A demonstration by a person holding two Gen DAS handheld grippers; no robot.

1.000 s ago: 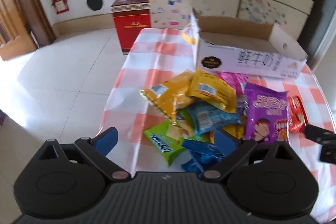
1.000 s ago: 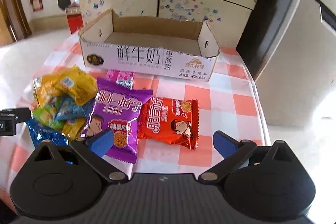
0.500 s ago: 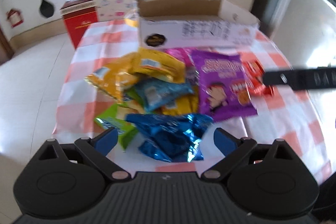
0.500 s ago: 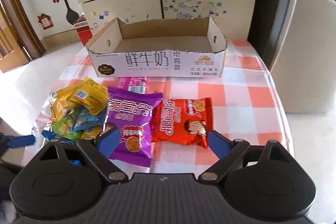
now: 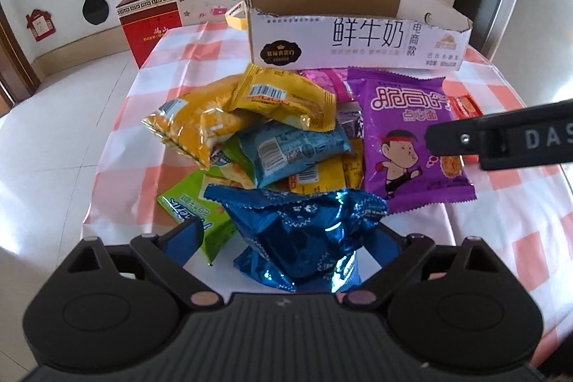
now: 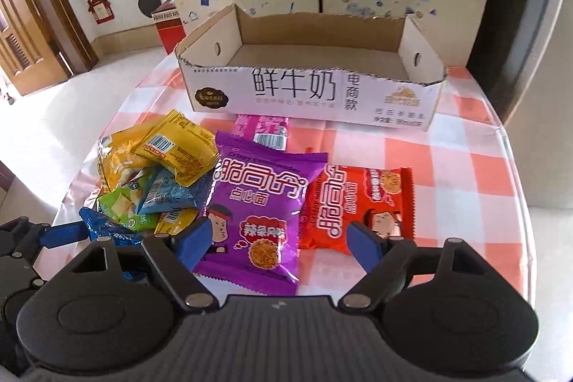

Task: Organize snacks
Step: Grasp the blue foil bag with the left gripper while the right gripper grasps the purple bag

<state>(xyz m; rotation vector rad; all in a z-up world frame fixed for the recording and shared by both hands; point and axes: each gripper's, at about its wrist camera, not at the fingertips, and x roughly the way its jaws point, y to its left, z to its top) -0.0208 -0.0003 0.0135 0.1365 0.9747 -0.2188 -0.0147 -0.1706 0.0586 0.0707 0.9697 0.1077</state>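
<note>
Right gripper jaws closing, narrower than a second ago, nothing pinched, over purple foil snack packet. Left gripper open, now straddling crinkled blue foil packet.

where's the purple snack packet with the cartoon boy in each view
Left wrist view: the purple snack packet with the cartoon boy lies right of centre, beside the heap of yellow and blue packets.
Right wrist view: the purple packet lies at centre, just ahead of the gripper.
Shared landmark: the open cardboard milk box stands behind it in both.
</note>
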